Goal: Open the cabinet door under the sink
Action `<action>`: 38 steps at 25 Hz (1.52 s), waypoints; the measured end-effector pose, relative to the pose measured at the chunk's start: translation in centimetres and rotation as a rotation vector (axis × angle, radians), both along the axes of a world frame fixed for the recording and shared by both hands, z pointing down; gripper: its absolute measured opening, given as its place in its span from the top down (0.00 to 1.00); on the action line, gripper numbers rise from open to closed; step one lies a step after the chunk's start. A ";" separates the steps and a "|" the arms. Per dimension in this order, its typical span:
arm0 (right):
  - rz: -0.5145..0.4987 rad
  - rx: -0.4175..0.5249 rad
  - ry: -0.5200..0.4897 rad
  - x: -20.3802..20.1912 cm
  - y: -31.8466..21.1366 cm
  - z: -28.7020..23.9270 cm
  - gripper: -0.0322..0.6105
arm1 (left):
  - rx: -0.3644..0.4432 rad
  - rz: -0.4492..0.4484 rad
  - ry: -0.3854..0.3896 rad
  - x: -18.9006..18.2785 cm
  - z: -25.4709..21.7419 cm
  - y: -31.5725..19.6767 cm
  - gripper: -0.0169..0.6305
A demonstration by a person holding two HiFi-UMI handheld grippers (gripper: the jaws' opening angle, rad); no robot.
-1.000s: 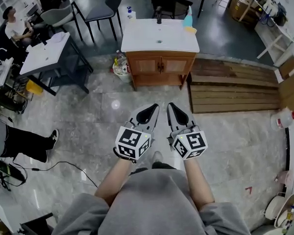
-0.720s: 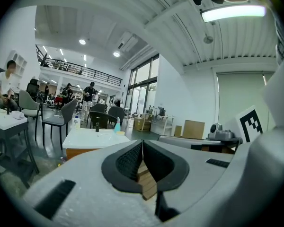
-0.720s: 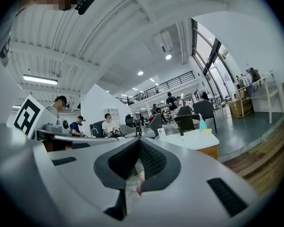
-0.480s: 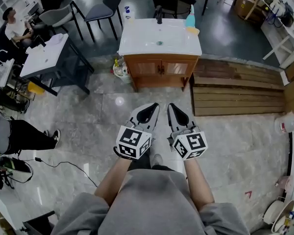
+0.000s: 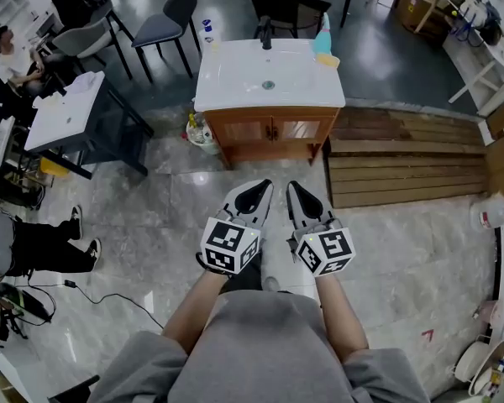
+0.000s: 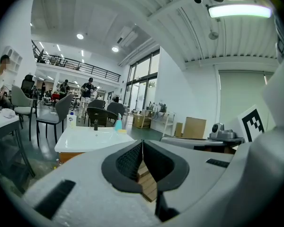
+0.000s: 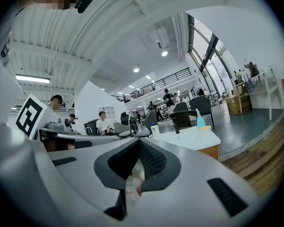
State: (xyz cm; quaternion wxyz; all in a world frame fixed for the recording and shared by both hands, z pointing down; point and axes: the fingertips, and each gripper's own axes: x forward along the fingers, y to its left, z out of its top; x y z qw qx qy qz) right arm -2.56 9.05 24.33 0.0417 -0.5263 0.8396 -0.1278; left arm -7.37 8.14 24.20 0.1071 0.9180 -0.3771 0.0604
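The sink vanity stands ahead on the floor: a white basin top point(image 5: 269, 74) over a wooden cabinet point(image 5: 273, 130) with two closed doors. My left gripper point(image 5: 265, 183) and right gripper point(image 5: 291, 185) are held side by side at waist height, well short of the cabinet, both pointing at it. Each is shut with nothing between its jaws. In the left gripper view the jaws point(image 6: 142, 143) meet, with the basin top point(image 6: 92, 138) beyond them. The right gripper view shows its jaws point(image 7: 138, 142) shut too, with the cabinet point(image 7: 210, 151) to their right.
A black faucet point(image 5: 266, 30) and a blue spray bottle point(image 5: 322, 36) are on the basin top. Bottles point(image 5: 200, 133) sit on the floor at the cabinet's left. Wooden planks point(image 5: 403, 158) lie to its right. A dark table point(image 5: 67, 107), chairs point(image 5: 164, 28) and seated people are on the left.
The vanity has come closer and now looks larger in the head view. Both grippers stay shut, side by side, in the same pose.
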 end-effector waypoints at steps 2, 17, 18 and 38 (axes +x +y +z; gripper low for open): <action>0.010 -0.007 0.003 0.0 -1.6 0.2 0.94 | -0.006 0.007 0.002 -0.1 0.3 -1.7 0.95; 0.078 -0.106 0.016 -0.5 -13.3 3.1 0.94 | -0.112 0.062 0.016 -0.9 3.9 -13.6 0.95; 0.082 -0.113 0.017 -0.6 -14.0 3.3 0.94 | -0.118 0.066 0.016 -0.9 4.2 -14.3 0.95; 0.118 -0.228 0.033 0.2 -25.4 10.3 0.94 | -0.242 0.093 0.015 -0.6 11.7 -24.6 0.95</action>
